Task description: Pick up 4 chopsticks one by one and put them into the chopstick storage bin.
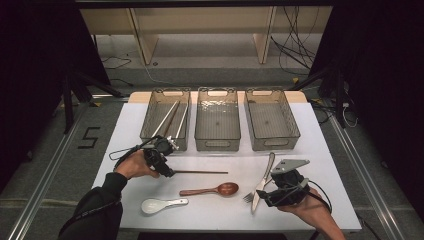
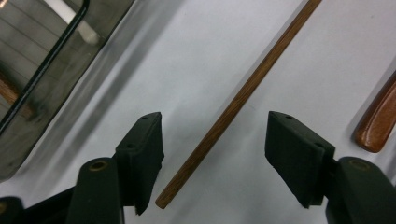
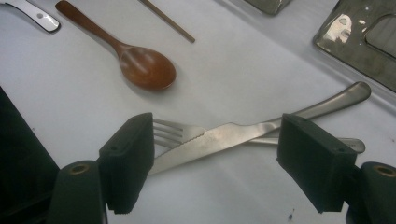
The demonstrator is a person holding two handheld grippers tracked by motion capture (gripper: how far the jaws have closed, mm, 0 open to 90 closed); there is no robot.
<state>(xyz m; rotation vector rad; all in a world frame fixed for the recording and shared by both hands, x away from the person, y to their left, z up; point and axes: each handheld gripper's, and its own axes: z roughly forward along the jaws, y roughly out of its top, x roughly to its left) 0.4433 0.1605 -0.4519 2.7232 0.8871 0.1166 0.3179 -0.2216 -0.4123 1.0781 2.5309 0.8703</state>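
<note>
A brown wooden chopstick (image 1: 200, 172) (image 2: 238, 100) lies on the white table top. My left gripper (image 1: 169, 173) (image 2: 215, 116) is low over its left end, and that end lies between the open jaws with a gap on each side. A steel knife (image 1: 263, 180) (image 3: 219, 140) lies crossed over a steel fork (image 1: 248, 197) (image 3: 170, 133) at the right. My right gripper (image 1: 263, 196) (image 3: 217, 121) stands open just above that crossing, touching neither.
A wooden spoon (image 1: 210, 190) (image 3: 144, 67) and a white ceramic spoon (image 1: 155, 204) lie near the front. At the back stand three clear bins: the left bin (image 1: 150, 125) holds chopsticks (image 1: 170, 117), the middle bin (image 1: 217, 144) and right bin (image 1: 272, 146) look bare.
</note>
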